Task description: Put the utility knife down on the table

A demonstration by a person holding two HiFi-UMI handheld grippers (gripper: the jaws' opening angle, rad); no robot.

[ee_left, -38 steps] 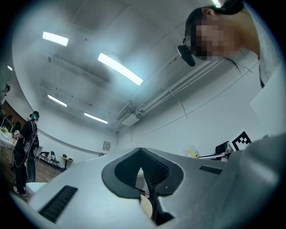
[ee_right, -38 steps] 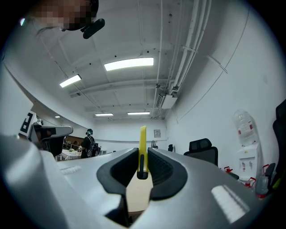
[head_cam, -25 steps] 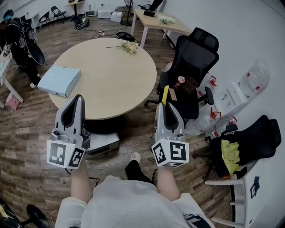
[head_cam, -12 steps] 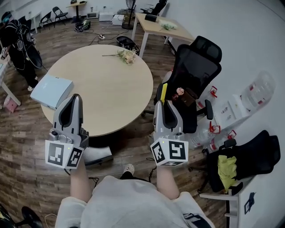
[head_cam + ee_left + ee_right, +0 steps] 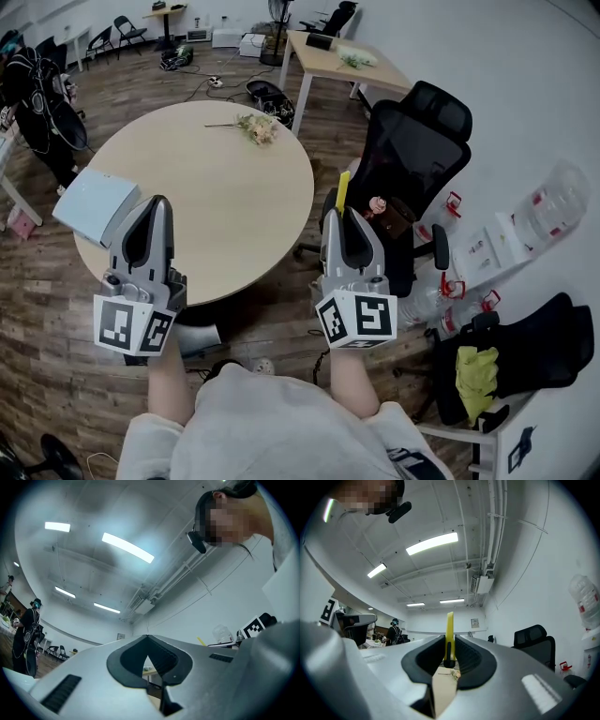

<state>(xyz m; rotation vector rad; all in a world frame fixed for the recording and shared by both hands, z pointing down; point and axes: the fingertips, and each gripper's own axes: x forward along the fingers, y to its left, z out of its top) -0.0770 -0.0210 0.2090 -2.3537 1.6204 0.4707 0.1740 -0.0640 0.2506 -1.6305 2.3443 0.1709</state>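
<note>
My right gripper (image 5: 346, 217) is shut on a yellow utility knife (image 5: 343, 190), whose end sticks out past the jaw tips, just right of the round wooden table (image 5: 225, 159). In the right gripper view the utility knife (image 5: 449, 637) stands upright between the closed jaws of the right gripper (image 5: 449, 660). My left gripper (image 5: 153, 208) hovers over the table's near left edge, jaws closed with nothing in them. In the left gripper view the left gripper (image 5: 151, 660) shows its pads meeting, pointing up toward the ceiling.
A white flat box (image 5: 91, 203) lies at the table's left edge and a bunch of flowers (image 5: 254, 128) at its far side. A black office chair (image 5: 412, 159) stands right of the table. A person in black (image 5: 36, 84) stands far left. A second table (image 5: 336, 56) is behind.
The view has shifted so the table sits nearer and lower in frame; both grippers keep their pose, and the knife stays in the right gripper.
</note>
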